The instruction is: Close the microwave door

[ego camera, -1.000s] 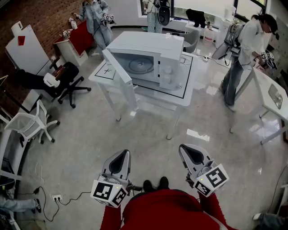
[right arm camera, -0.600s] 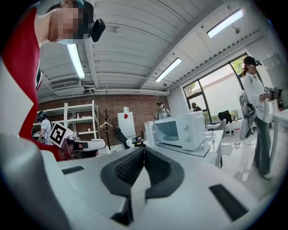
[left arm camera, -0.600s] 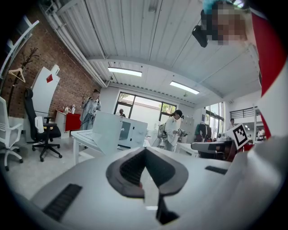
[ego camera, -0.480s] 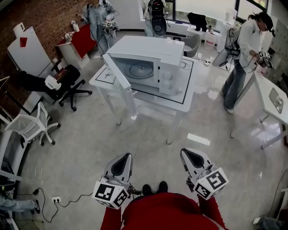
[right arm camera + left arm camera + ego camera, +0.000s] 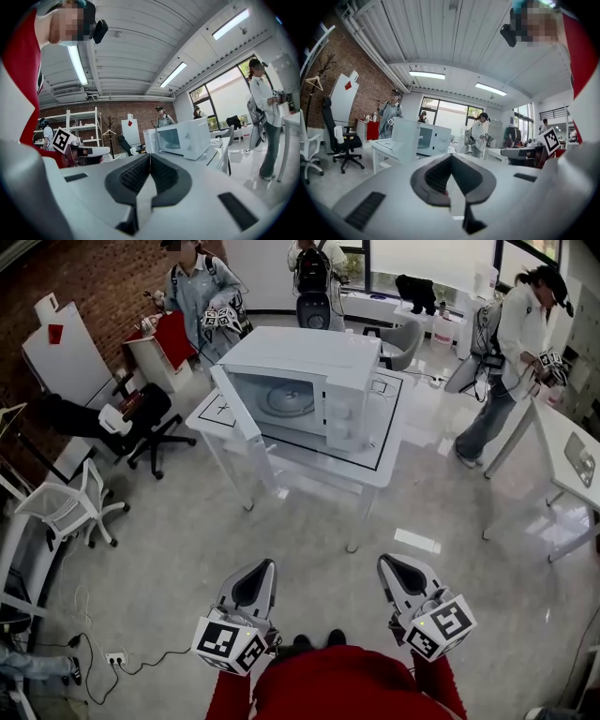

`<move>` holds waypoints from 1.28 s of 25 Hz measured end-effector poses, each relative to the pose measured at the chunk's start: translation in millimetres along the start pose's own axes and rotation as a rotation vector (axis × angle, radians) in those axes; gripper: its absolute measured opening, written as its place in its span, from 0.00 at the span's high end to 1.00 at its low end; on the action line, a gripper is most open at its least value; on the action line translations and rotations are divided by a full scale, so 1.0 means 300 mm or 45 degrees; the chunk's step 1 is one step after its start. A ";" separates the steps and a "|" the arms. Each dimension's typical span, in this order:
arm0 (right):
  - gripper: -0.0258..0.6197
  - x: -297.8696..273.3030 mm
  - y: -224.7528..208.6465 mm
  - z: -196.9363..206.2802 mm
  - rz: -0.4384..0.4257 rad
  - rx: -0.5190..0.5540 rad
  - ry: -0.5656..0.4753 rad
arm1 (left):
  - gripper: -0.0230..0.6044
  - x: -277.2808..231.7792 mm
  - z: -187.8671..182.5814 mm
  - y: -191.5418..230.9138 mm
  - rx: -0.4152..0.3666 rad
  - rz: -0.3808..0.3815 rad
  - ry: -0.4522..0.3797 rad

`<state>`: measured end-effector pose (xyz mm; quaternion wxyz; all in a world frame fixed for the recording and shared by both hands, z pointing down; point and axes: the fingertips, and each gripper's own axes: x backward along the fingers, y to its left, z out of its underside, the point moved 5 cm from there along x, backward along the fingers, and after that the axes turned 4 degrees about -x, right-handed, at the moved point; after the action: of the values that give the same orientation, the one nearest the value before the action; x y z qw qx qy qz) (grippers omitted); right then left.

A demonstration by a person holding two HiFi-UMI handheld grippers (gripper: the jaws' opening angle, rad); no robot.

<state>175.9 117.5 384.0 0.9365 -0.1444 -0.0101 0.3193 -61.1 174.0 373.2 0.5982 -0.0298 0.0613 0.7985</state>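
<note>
Microwave (image 5: pixel 309 381) on white table (image 5: pixel 380 465), well ahead of you. Door (image 5: pixel 242 418) stands wide open, swung to your left. Left gripper (image 5: pixel 255 579) and right gripper (image 5: pixel 401 568) low by your body, both with jaws pressed together, nothing between.

Risks:
- Closed tip skids off smooth door panel if you push at an angle.
- Hard shove likely slides microwave on table.
- Door bounces back, unlatched.

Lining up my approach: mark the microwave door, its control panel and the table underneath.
microwave door (image 5: pixel 241 413), head view, middle of the open door panel.
control panel (image 5: pixel 348 407), head view, front face by the knobs.
table (image 5: pixel 319 465), head view, bare front strip of the top.
</note>
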 end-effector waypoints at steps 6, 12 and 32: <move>0.94 0.010 -0.043 -0.017 -0.027 -0.004 -0.012 | 0.95 -0.019 -0.017 -0.030 -0.026 -0.049 -0.004; 0.94 -0.027 -0.078 -0.026 -0.038 -0.028 -0.027 | 0.95 -0.048 -0.017 0.012 -0.038 -0.104 0.018; 0.94 -0.437 -0.428 -0.150 0.225 -0.066 -0.052 | 0.94 -0.344 -0.200 0.767 -0.129 -0.912 -0.196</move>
<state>153.0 -69.9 386.0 0.9002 -0.1622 -0.0247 0.4033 -254.0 4.0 340.7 0.8405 -0.0187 -0.0378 0.5402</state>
